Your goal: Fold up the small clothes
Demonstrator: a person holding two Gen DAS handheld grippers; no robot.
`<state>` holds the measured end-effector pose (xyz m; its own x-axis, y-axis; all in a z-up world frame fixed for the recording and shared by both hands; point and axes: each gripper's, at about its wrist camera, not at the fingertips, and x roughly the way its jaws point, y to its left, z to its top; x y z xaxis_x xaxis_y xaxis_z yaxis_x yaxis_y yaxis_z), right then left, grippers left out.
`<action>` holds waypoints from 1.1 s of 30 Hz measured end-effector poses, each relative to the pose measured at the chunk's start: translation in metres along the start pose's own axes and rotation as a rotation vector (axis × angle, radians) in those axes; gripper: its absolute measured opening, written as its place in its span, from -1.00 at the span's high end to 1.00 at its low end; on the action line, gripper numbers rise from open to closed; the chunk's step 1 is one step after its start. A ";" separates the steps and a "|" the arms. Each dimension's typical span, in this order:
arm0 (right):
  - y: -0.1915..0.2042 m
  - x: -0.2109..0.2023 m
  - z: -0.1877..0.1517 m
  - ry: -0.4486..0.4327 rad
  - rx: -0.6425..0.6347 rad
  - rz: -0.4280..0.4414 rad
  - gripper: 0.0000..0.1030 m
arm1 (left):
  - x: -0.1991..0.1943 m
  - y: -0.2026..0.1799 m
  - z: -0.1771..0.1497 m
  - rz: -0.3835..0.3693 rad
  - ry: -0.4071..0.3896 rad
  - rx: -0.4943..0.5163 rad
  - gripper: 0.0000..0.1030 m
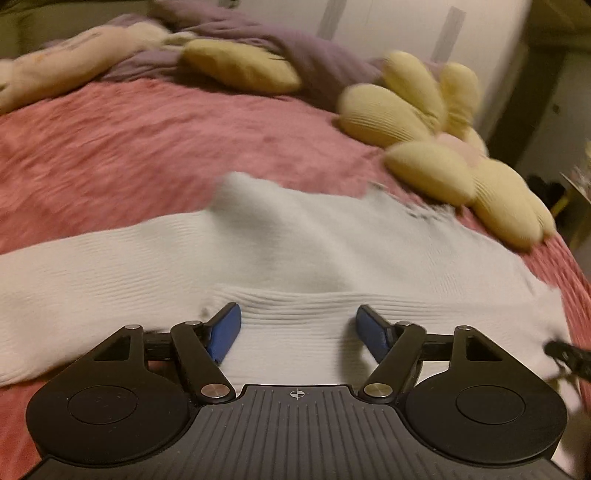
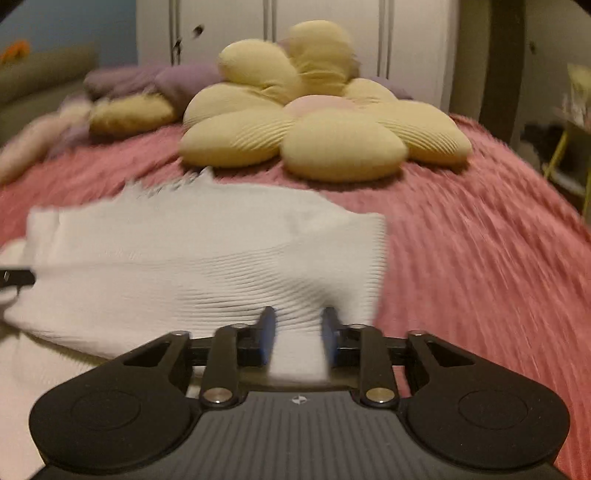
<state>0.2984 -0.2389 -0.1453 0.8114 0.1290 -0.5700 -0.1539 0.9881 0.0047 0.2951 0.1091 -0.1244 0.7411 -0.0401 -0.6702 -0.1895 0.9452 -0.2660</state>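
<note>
A white ribbed knit garment [image 1: 295, 254] lies spread on the pink bed cover; it also shows in the right wrist view [image 2: 192, 251]. My left gripper [image 1: 298, 328] is open, its blue pads wide apart over the garment's near ribbed edge. My right gripper [image 2: 298, 334] has its blue pads closer together with a fold of the white garment between them near its right corner; the frame is blurred, so I cannot tell whether it grips. The tip of the right gripper shows at the right edge of the left wrist view [image 1: 569, 354].
The fuzzy pink bed cover [image 2: 480, 251] stretches all around. A yellow flower-shaped cushion [image 2: 317, 122] lies beyond the garment, also in the left wrist view [image 1: 443, 147]. A purple blanket [image 1: 258, 40] and a pale plush toy [image 1: 66, 62] lie at the far side. White wardrobe doors [image 2: 332, 14] stand behind.
</note>
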 end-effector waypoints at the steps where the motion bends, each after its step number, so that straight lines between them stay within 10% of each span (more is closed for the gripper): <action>1: 0.003 -0.002 0.000 0.002 -0.012 -0.014 0.62 | -0.003 0.006 0.003 0.010 0.001 -0.022 -0.42; 11: 0.018 -0.093 -0.043 -0.034 0.119 0.073 0.02 | -0.094 0.120 -0.023 0.096 -0.049 -0.351 -0.76; 18: 0.026 -0.133 -0.080 0.035 0.162 0.111 -0.03 | -0.157 0.218 -0.060 0.181 -0.208 -0.739 -0.72; 20: 0.028 -0.141 -0.080 0.034 0.161 0.112 -0.03 | -0.169 0.243 -0.070 0.209 -0.295 -0.844 -0.67; 24: 0.029 -0.152 -0.073 0.012 0.190 0.121 -0.03 | -0.178 0.287 -0.090 0.154 -0.377 -1.085 0.04; 33: 0.029 -0.161 -0.070 -0.007 0.200 0.111 -0.03 | -0.189 0.266 -0.052 0.105 -0.348 -0.892 0.56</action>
<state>0.1235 -0.2365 -0.1107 0.7996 0.2379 -0.5514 -0.1283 0.9647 0.2301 0.0707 0.3512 -0.1046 0.8149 0.2647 -0.5157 -0.5792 0.3384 -0.7416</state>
